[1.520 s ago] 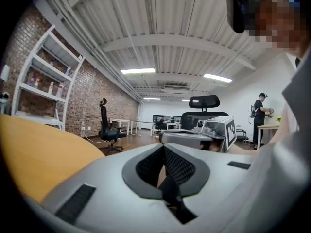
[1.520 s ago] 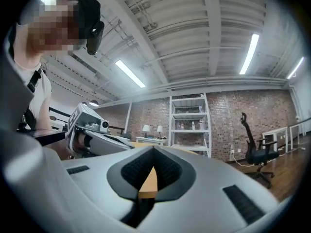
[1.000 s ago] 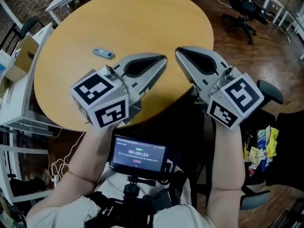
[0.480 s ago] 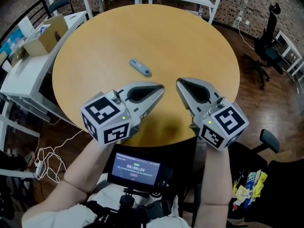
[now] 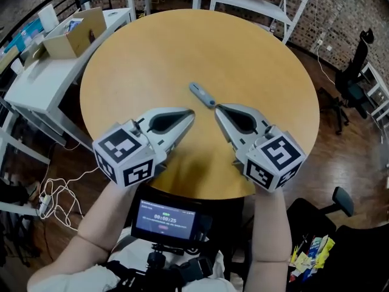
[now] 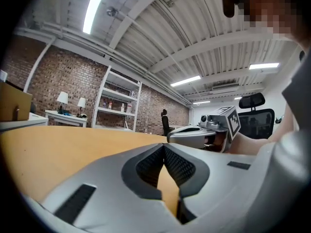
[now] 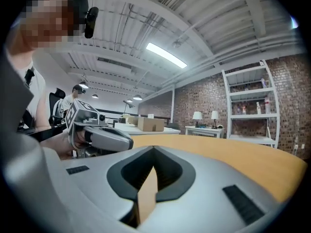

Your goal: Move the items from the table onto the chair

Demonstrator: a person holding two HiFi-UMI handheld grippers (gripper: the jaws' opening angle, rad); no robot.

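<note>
Head view: a small, slim, blue-grey item lies flat and slantwise on the round wooden counter. It sits just beyond the tips of the left hand-held gripper and right hand-held gripper, both closed.

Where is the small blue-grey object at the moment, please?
In the head view the small blue-grey object lies near the middle of the round table, just beyond the tip of the right gripper.
</note>
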